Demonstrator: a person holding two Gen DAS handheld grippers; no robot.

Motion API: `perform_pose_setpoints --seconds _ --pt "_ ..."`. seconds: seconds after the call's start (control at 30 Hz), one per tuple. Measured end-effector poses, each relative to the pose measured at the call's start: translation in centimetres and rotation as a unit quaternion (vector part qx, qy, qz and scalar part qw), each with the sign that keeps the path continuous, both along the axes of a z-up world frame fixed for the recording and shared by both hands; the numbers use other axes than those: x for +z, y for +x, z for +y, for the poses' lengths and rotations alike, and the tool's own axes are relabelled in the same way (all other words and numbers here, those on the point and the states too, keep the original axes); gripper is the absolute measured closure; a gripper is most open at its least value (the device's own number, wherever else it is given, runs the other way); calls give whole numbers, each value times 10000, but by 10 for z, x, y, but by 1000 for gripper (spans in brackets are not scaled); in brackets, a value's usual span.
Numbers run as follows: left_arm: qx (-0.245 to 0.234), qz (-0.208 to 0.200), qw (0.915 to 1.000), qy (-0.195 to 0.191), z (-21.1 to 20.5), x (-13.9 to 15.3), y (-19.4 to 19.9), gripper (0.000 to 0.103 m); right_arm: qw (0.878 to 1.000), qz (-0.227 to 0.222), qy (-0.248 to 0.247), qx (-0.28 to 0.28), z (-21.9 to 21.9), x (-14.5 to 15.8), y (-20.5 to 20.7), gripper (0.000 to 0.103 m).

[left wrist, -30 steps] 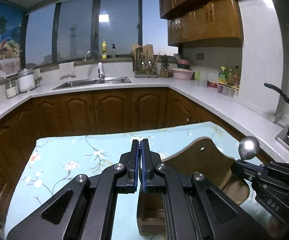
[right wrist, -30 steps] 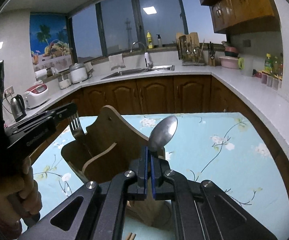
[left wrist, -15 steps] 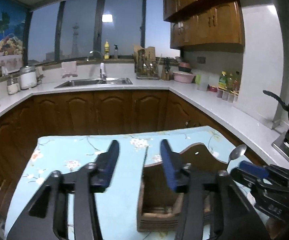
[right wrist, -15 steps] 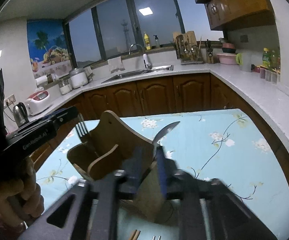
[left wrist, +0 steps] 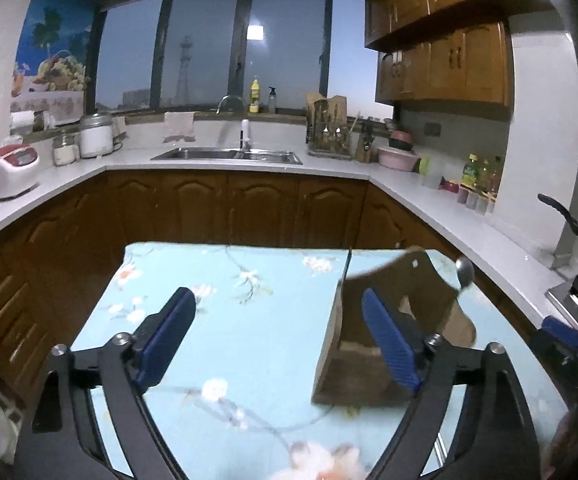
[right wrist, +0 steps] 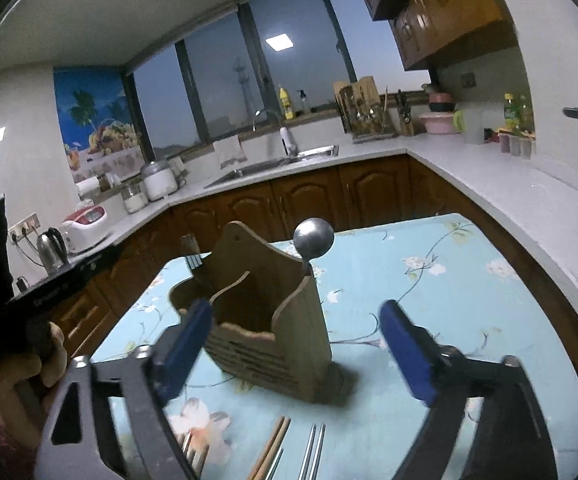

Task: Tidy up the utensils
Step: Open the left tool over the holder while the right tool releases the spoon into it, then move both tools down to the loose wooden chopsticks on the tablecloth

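Left wrist view: the left gripper point(left wrist: 279, 330) fills the lower half of the frame with its blue-padded fingers point(left wrist: 167, 334) spread wide and nothing between them. They hang over the worktop point(left wrist: 257, 320), which is covered in a light blue floral cloth. The brown wooden utensil holder point(left wrist: 373, 344) stands at centre right of the frame, outside the gap between the fingers; the right-hand finger partly overlaps it in the picture. A silver metal spoon point(left wrist: 465, 272) stands bowl-up at the holder's far right side. A thin dark upright line rises at the holder's left edge, too blurred to identify. Part of the right gripper point(left wrist: 569, 340) shows at the right edge.

Right wrist view: the right gripper point(right wrist: 297, 346) occupies the bottom of the frame, its blue fingers point(right wrist: 407, 354) also wide apart and holding nothing. The holder point(right wrist: 273, 320) stands at frame centre, just beyond the fingers and between them in the picture, apart from both. The spoon point(right wrist: 313, 238) rises from its right compartment, round bowl uppermost. A fork's tines point(right wrist: 193, 260) poke up at the holder's left rear. At the bottom centre, wooden chopsticks point(right wrist: 275, 446) and thin metal utensil handles point(right wrist: 313, 456) lie on the cloth. The left gripper point(right wrist: 45, 296), held in a hand point(right wrist: 29, 368), is at the left edge.
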State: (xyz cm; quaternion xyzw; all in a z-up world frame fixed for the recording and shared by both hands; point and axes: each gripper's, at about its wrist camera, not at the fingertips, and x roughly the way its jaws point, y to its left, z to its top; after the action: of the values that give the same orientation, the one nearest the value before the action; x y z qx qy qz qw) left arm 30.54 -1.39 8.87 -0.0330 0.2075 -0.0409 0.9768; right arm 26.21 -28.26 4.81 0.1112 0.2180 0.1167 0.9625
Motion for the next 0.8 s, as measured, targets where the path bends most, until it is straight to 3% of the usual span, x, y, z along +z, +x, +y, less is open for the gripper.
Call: perform_pose_setpoints --seconds 0.1,0.33,0.63,0.8 --pt "-23 99 9999 -89 8 -7 -30 7 9999 -129 11 16 0 5 -24 5" --pt "-18 481 9978 -449 21 -31 -85 6 9998 -185 20 -45 -6 -1 -76 2" --pt "68 1080 9909 -797 31 -71 -128 6 9991 306 82 -275 -21 -33 -121 1" --pt "-2 1454 9863 -783 26 -91 -135 6 9970 663 218 -337 -28 -53 -135 1"
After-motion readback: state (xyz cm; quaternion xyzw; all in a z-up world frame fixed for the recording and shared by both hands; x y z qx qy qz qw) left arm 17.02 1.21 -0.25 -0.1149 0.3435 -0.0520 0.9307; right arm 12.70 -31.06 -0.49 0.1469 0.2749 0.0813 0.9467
